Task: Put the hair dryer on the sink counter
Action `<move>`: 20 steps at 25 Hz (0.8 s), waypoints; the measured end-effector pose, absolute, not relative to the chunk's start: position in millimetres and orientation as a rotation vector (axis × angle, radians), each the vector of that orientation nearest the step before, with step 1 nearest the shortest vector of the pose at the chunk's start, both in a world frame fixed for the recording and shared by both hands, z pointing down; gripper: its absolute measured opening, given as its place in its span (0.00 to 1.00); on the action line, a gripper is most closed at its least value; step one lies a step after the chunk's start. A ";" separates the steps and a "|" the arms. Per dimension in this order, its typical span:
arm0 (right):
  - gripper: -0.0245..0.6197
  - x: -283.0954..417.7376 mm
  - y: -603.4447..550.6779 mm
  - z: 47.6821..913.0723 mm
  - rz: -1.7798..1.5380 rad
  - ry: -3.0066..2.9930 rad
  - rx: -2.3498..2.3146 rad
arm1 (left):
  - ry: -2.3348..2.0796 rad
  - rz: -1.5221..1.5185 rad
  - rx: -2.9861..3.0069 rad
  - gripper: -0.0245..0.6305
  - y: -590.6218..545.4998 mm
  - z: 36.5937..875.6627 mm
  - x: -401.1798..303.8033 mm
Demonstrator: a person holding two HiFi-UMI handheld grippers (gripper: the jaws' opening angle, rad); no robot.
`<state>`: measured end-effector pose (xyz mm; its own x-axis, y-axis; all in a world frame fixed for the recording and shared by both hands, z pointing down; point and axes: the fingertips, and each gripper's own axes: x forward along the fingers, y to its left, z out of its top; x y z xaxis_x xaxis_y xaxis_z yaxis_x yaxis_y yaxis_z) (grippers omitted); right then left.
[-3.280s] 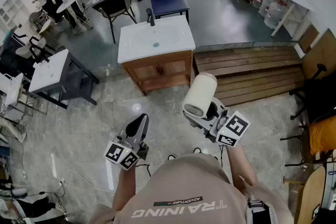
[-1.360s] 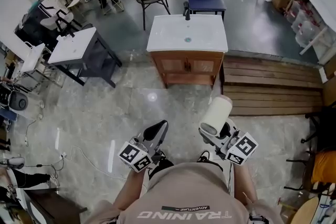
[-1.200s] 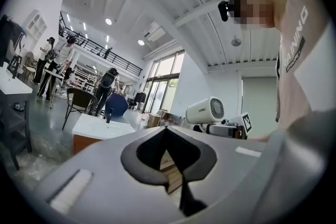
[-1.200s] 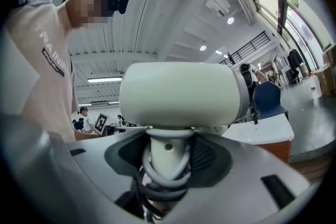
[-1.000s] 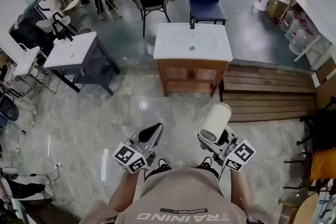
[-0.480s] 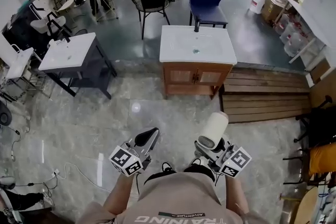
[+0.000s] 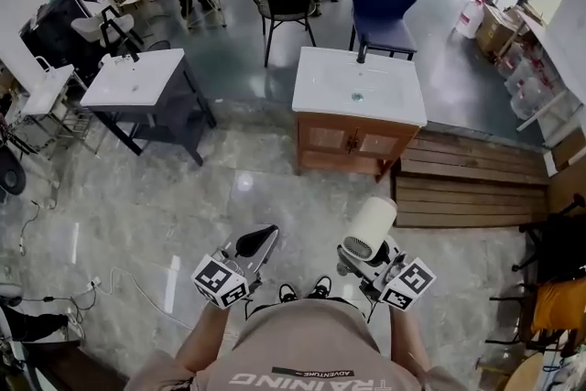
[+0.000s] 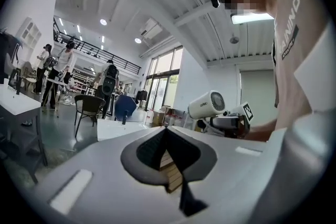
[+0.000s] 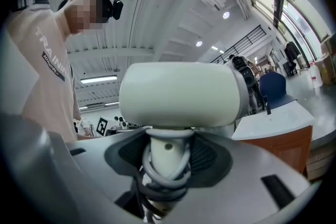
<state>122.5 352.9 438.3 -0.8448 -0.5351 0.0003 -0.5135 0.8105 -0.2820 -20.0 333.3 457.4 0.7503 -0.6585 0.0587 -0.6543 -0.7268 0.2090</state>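
Dryer (image 7: 370, 229) is held by cord-wrapped handle in right gripper (image 7: 363, 257) fingers; left gripper (image 7: 252, 243) fingers closed, empty. Grip may be loosened (cord slipping) before tabletop (image 7: 359, 110) is reached.

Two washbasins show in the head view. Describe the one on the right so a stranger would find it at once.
Start at the slatted wooden platform on the right. The washbasin stands at its left end, with the blue chair behind it. Its white top sits on a brown wooden cabinet with doors, whereas the other basin rests on a dark open frame.
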 end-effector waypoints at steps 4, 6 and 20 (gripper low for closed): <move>0.38 131.1 350.3 443.6 -0.441 2.931 -0.790 | -1.052 -0.013 2.719 0.05 329.0 461.1 -4.4; 0.38 137.9 348.1 446.7 -0.450 2.929 -0.788 | -1.042 -0.009 2.735 0.05 323.5 457.1 8.5; 0.38 140.7 322.3 468.5 -0.487 2.956 -0.695 | -1.132 0.008 2.651 0.05 293.0 460.9 17.9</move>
